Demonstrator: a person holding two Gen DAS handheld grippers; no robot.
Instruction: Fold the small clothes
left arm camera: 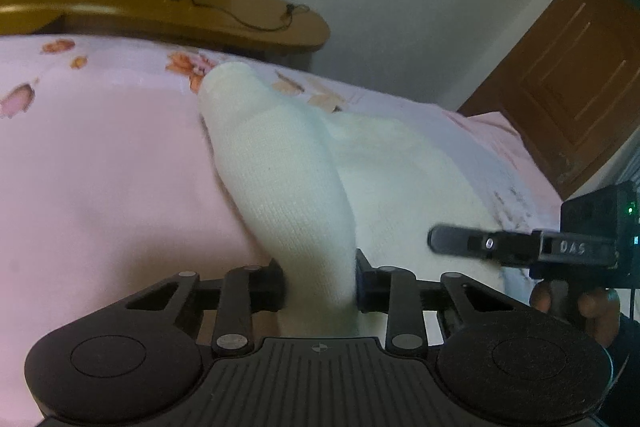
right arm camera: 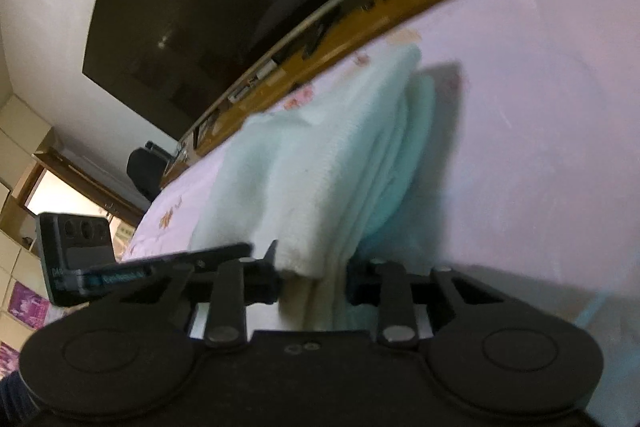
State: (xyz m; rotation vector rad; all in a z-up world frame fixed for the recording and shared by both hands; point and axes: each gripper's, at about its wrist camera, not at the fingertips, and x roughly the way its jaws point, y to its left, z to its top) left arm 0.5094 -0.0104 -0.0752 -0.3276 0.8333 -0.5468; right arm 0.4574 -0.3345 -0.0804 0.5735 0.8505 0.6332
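A pale white knit garment (left arm camera: pixel 280 163) lies on a pink flowered bedsheet (left arm camera: pixel 100 167), with one ridge of cloth lifted toward the camera. My left gripper (left arm camera: pixel 320 285) is shut on that ridge, and the fabric fills the gap between its pads. In the right wrist view the same garment (right arm camera: pixel 320 155) shows stacked folded layers with a mint tint. My right gripper (right arm camera: pixel 312 285) is shut on the near edge of those layers. Each gripper shows side-on in the other's view: the right gripper (left arm camera: pixel 438 239) over the garment's right part, the left gripper (right arm camera: pixel 240 251) just left of the right one.
A wooden shelf (left arm camera: pixel 200 15) with a dark television (right arm camera: pixel 208 11) and loose cables runs along the bed's far side. A brown door (left arm camera: pixel 572 87) stands at the right. A hand (left arm camera: pixel 592 311) holds the right gripper's handle. Bare pink sheet (right arm camera: pixel 540 127) spreads right of the garment.
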